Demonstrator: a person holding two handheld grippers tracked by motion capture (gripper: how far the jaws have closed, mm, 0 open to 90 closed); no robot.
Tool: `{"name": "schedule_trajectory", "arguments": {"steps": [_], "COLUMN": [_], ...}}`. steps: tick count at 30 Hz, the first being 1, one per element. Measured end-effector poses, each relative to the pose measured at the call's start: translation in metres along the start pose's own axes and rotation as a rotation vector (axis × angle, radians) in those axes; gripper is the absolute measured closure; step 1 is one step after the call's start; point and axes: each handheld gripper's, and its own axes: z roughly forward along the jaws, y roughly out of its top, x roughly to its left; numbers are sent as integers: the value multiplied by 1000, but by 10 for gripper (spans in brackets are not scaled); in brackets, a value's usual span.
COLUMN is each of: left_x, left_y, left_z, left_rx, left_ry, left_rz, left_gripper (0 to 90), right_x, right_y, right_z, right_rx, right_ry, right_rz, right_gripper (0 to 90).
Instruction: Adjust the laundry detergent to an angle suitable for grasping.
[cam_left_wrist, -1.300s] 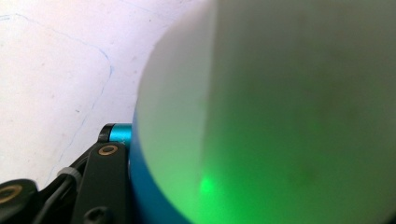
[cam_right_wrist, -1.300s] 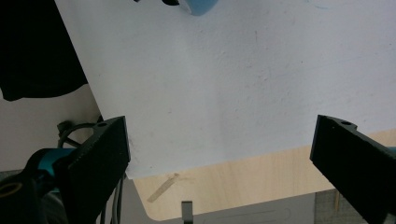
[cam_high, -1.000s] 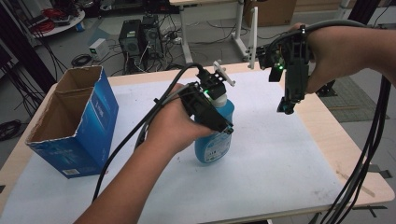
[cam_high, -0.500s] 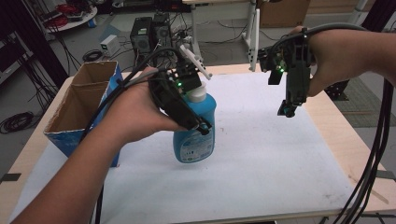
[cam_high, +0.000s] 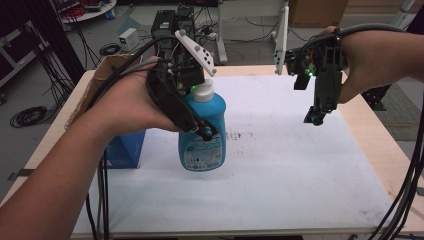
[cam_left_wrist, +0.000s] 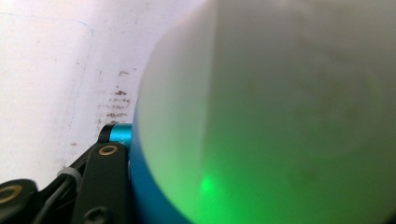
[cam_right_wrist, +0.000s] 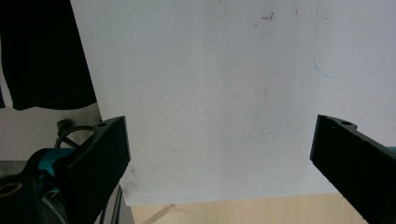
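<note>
A blue bottle (cam_high: 202, 152) with a white cap (cam_high: 203, 92) hangs upright just above the white sheet (cam_high: 280, 170). My left gripper (cam_high: 207, 127) is shut on its upper body, coming in from the left. In the left gripper view the white cap (cam_left_wrist: 280, 116) looms close, lit green, with one black finger (cam_left_wrist: 105, 177) against the blue shoulder. My right gripper (cam_high: 316, 117) hovers over the right side of the sheet, pointing down. Its jaws stand open with nothing between them, and the right gripper (cam_right_wrist: 219, 154) looks down on bare sheet.
An open blue cardboard box (cam_high: 125, 147) stands at the table's left, partly hidden by my left hand. The wooden table (cam_high: 370, 145) borders the sheet on the right. Cables trail from both grippers, and floor clutter lies beyond the far edge.
My left hand has carried the bottle leftward and a little up, toward the box. The right gripper has only drifted slightly and stays open.
</note>
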Motion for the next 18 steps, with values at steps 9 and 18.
{"name": "schedule_trajectory", "arguments": {"steps": [9,18], "left_x": [3,9], "left_y": [-13,-31], "left_z": [1,18], "left_rx": [16,-21], "left_ry": [-52,-110], "left_rz": [93,229], "left_gripper": [442,442], "right_x": [1,4], "right_y": [3,4], "right_z": [2,6], "right_rx": [2,6], "right_ry": [4,12], "right_rz": [-2,1], "right_gripper": [39,39]}}
